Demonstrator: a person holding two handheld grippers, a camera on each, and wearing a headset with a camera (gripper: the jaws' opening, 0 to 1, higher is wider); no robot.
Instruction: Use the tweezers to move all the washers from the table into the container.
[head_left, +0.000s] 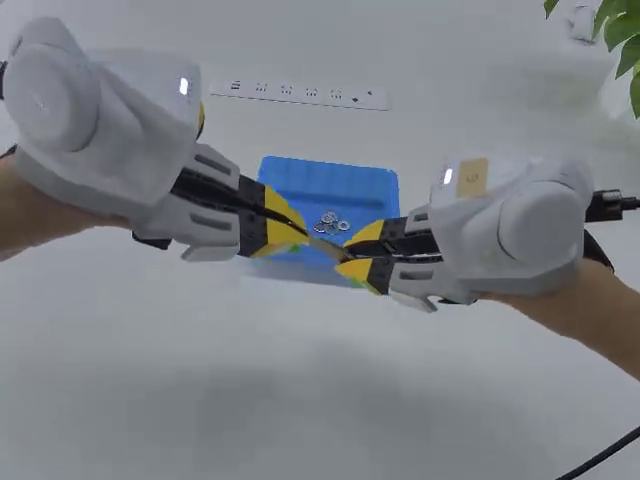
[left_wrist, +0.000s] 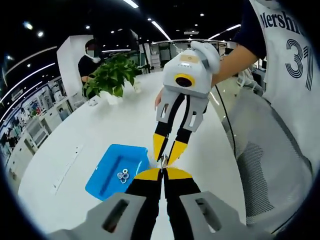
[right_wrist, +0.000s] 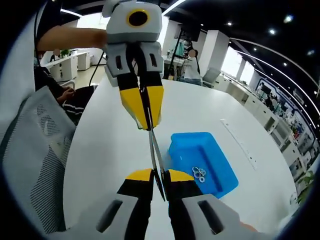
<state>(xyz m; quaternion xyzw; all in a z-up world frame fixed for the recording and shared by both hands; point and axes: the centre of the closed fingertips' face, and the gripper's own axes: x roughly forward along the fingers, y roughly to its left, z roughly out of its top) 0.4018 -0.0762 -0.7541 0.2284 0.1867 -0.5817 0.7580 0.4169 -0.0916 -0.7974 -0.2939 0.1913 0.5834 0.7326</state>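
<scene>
A blue container (head_left: 330, 185) stands on the white table (head_left: 300, 380), and several washers (head_left: 331, 222) lie together inside it. The thin metal tweezers (head_left: 327, 244) span the short gap between my two grippers, just in front of the container. My left gripper (head_left: 300, 232) comes in from the left and is shut on one end. My right gripper (head_left: 350, 257) points at it from the right, shut on the other end. In the right gripper view the tweezers (right_wrist: 152, 145) run from my own jaws up into the left gripper (right_wrist: 146, 122), with the container (right_wrist: 202, 160) to the right.
A white power strip (head_left: 300, 93) lies behind the container. A leafy plant (head_left: 615, 40) stands at the far right corner. A mesh chair (left_wrist: 260, 165) sits by the table's edge, and people sit in the background.
</scene>
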